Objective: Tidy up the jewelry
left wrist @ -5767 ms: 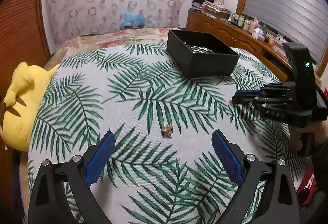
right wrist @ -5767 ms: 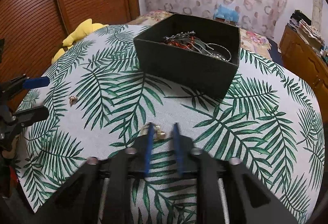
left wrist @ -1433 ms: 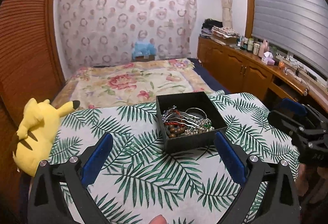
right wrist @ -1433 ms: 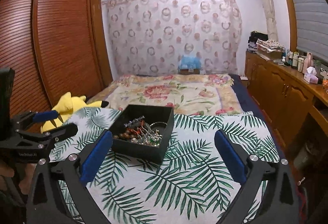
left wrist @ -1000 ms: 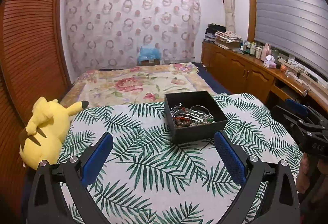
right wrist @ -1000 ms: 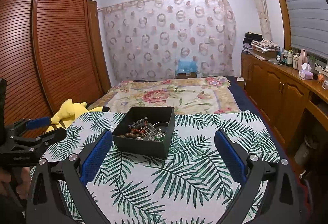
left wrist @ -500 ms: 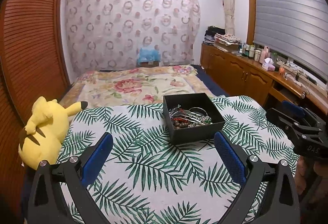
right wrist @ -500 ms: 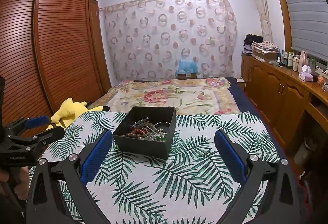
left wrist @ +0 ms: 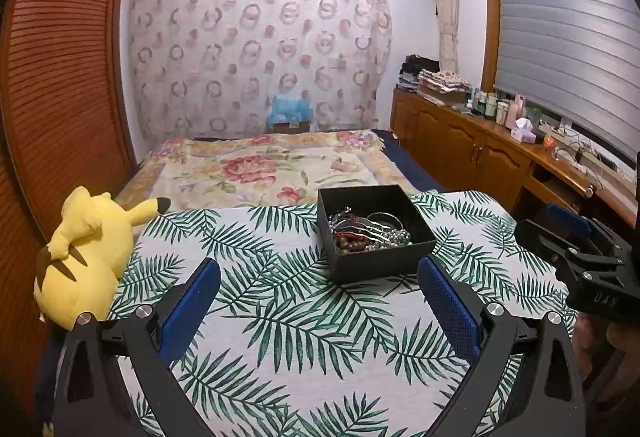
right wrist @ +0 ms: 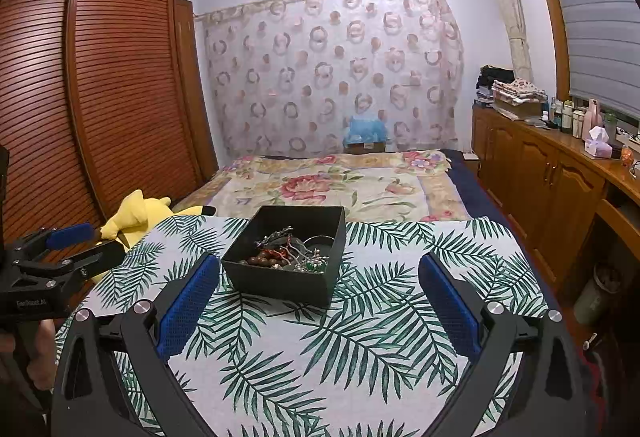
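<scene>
The black box (left wrist: pixel 376 233), just right of centre frame, holds a tangle of jewelry (left wrist: pixel 366 229); no loose piece shows on the leaf-print cloth (left wrist: pixel 304 321) (the job looks finished). Left gripper (left wrist: pixel 320 307) and right gripper (right wrist: pixel 318 307) both gape wide, empty.

Both wrist cameras sit back from the counter (left wrist: pixel 320 357), facing twelve o'clock, sharing the black jewelry box (left wrist: pixel 372 237) (right wrist: pixel 288 269).
</scene>
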